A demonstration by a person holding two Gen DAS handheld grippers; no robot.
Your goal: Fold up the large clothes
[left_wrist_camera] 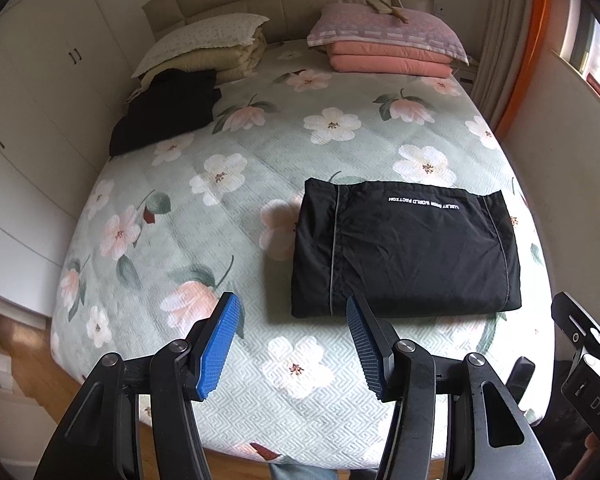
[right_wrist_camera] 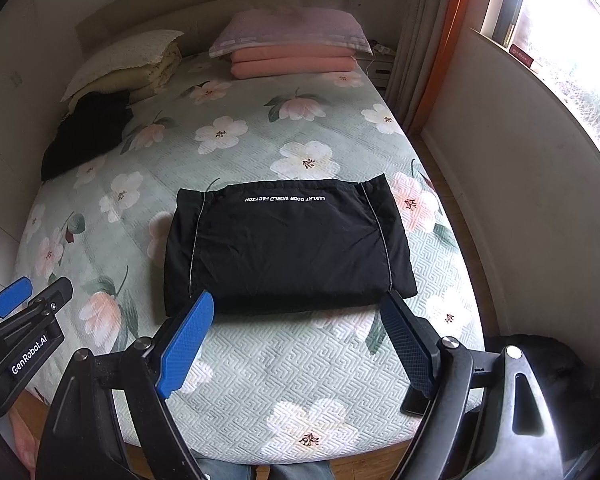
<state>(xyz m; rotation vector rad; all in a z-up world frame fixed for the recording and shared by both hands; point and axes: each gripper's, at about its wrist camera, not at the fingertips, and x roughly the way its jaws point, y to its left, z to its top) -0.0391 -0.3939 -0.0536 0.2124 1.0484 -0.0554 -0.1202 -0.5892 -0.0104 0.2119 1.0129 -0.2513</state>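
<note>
Black garment [right_wrist_camera: 288, 248] is folded into a flat rectangle on the bed [right_wrist_camera: 260, 384], near the foot edge, white lettering facing up. Left gripper [left_wrist_camera: 292, 344] hovers just short of its near-left corner, jaws partly apart, nothing held. Right gripper [right_wrist_camera: 300, 344] sits before the near edge, jaws wide, empty. Second dark garment [left_wrist_camera: 168, 108] lies by the pillows.

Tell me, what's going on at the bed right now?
Left gripper and right gripper open, both empty. Black jacket folded flat on bed. Nothing in the way; second dark garment lies by the pillows.
</note>
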